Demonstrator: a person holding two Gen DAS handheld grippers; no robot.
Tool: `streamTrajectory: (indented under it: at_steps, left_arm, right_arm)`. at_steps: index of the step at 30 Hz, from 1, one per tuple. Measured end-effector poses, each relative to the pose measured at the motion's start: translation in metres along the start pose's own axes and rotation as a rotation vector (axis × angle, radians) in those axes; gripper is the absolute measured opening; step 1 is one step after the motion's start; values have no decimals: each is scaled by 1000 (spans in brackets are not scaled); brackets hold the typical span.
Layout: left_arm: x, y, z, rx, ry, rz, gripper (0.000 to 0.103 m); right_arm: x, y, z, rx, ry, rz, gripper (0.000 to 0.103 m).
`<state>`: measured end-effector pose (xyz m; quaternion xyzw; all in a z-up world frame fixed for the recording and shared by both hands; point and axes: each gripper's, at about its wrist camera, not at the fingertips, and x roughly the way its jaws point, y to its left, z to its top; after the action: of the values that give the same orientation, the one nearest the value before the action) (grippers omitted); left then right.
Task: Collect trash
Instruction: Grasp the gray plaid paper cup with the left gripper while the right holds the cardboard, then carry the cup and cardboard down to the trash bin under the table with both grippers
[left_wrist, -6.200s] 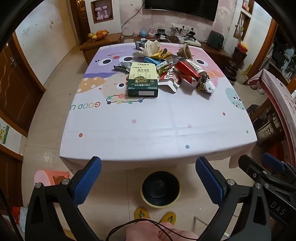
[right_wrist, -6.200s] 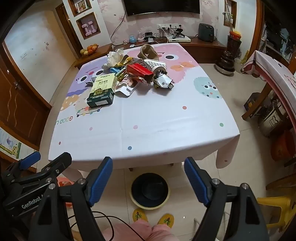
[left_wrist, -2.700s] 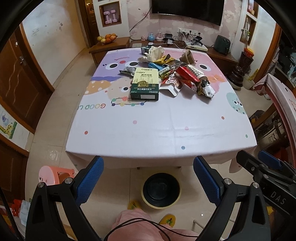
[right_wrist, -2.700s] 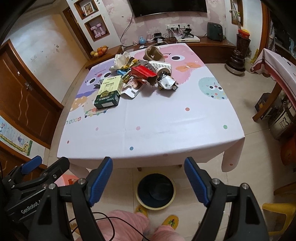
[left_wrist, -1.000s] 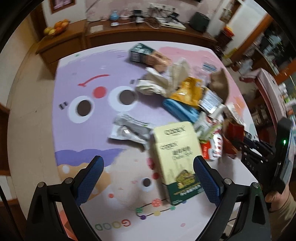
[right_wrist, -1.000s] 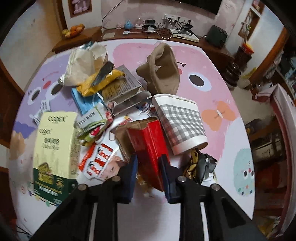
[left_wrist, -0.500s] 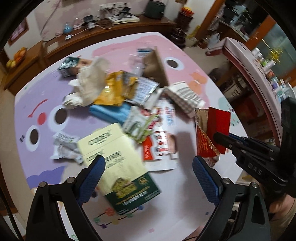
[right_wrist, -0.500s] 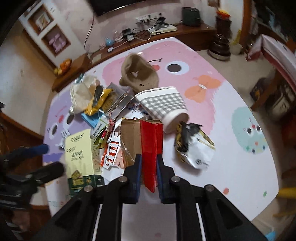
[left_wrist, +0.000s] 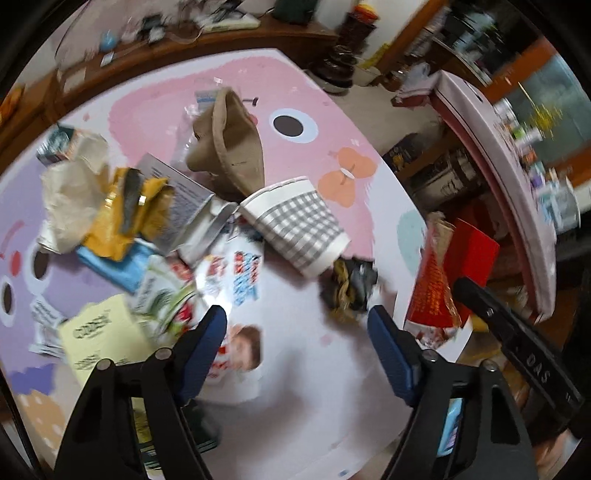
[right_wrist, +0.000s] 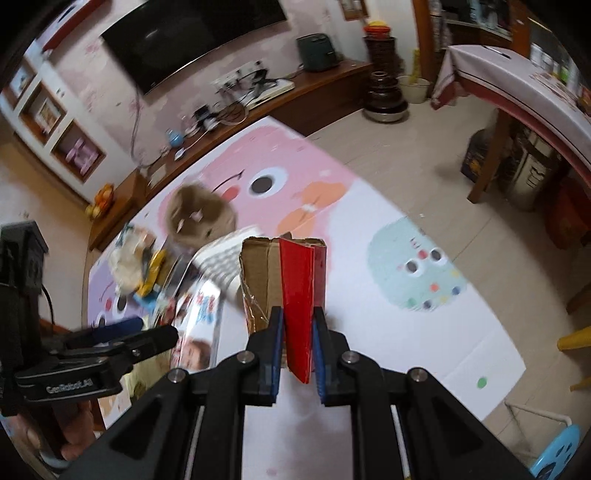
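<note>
Right claw (right_wrist: 298, 334) grips the red carton (right_wrist: 302, 295); keep it pinched. Left claw (left_wrist: 297, 334), closing emptily, should centre on the crumpled wrapper (left_wrist: 349, 290).

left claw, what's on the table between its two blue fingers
In the left wrist view, the left claw has bare white tablecloth between its fingers; the crumpled dark wrapper lies just beyond, nearer one finger, with nothing gripped.

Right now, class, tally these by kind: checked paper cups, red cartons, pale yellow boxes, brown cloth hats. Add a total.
checked paper cup: 1
red carton, clamped in the right gripper: 1
pale yellow box: 1
brown cloth hat: 1
Total: 4
</note>
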<state>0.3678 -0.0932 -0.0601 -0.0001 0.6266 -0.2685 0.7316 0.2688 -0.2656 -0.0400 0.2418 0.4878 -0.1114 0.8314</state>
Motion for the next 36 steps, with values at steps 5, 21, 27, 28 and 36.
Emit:
streamTrajectory:
  at_steps: [5,21,27,28,36]
  left_arm:
    - [32,14,23,-191,32,-41,68]
    - [99,2,55,-296,75,-30,49]
    - [101,-15,56,-246,59,-27,35]
    - [99,-17,56,-233,44,-20,34]
    - [44,-27,44,-185,-63,-9,33]
  right_arm:
    - [15,-12,19,27,-29,-15,14]
    - [79,-1,36,-44,26,-19,14]
    - [82,-3,31,-47,34,-15,14]
    - [81,-4,31,-46,32,-14,14]
    - [51,-9,27,-34,-27,12,14]
